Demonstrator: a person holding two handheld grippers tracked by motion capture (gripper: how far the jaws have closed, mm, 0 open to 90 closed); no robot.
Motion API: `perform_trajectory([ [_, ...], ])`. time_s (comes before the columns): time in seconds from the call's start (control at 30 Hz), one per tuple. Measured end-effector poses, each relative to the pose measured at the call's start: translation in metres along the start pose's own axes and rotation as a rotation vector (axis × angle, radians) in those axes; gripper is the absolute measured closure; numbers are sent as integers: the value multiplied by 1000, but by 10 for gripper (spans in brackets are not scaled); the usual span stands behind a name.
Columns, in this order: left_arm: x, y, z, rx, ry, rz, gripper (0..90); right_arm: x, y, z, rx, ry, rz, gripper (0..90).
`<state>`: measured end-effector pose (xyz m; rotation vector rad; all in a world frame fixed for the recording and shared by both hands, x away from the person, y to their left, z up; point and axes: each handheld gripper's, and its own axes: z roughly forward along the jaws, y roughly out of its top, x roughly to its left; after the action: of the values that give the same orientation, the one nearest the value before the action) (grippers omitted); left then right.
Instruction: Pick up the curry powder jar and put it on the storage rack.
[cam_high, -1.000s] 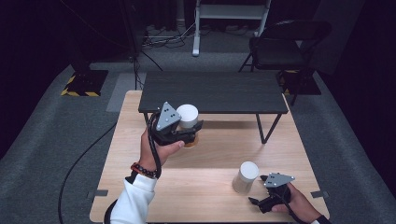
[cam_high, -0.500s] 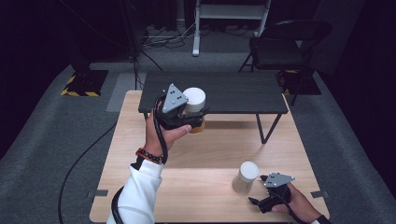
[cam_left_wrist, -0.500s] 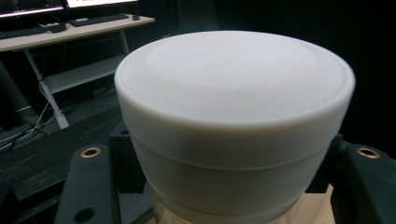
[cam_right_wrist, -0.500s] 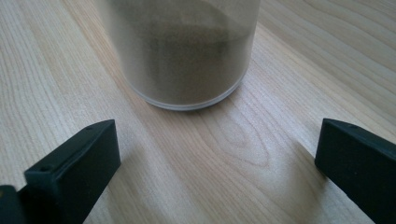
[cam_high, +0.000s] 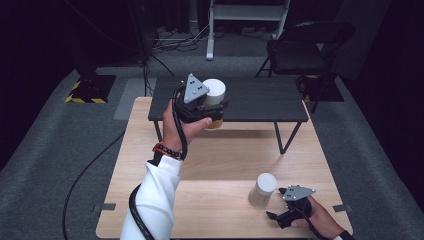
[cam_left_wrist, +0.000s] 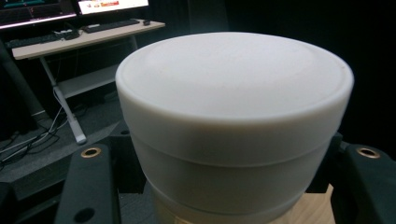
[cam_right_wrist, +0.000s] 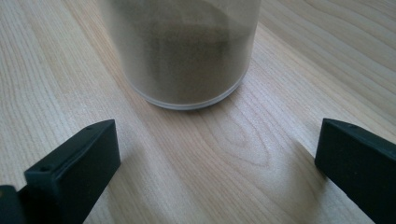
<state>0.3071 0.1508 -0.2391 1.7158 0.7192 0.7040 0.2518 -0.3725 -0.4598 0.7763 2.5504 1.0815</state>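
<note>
A jar with a white lid (cam_high: 215, 89) and amber contents hangs in the air at the front edge of the black raised shelf (cam_high: 260, 102). My left gripper (cam_high: 216, 106) is shut on it, held up by the left hand. In the left gripper view the jar (cam_left_wrist: 233, 107) stands upright between the two black jaws, pads against its sides. A second white-lidded jar (cam_high: 263, 189) stands on the wooden table (cam_high: 210, 170) at the front right. My right gripper (cam_high: 276, 204) rests just right of it, open. In the right gripper view that jar (cam_right_wrist: 187, 51), brown inside, stands beyond the spread jaws (cam_right_wrist: 217, 154).
The black shelf stands on thin legs across the far part of the wooden table. Grey carpet surrounds the table, with a folding chair (cam_high: 305, 50) at the back right and a cable (cam_high: 90, 175) trailing off the left.
My left hand has lifted the jar and carried it away from me, from above the wooden table up to the black shelf's front edge. The right gripper and its jar have stayed put.
</note>
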Motion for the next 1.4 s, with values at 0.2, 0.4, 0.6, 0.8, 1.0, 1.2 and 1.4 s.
perform_trajectory([
  [0.2,6,5,12,-3,13,-14,343,0,0,0,0,0,0,0],
  [0.4,8,12,25,5,33,-4,343,0,0,0,0,1,0,0],
  [0.6,10,12,35,13,41,-13,343,0,0,0,0,1,0,0],
  [0.8,11,6,45,16,31,-31,342,0,0,0,0,1,0,0],
  [1.0,10,1,53,22,39,-44,343,0,0,0,-1,1,0,0],
  [1.2,11,-4,61,35,57,-56,342,0,0,0,-1,1,0,0],
  [1.4,14,-11,66,42,67,-64,342,0,0,0,-1,1,0,0],
])
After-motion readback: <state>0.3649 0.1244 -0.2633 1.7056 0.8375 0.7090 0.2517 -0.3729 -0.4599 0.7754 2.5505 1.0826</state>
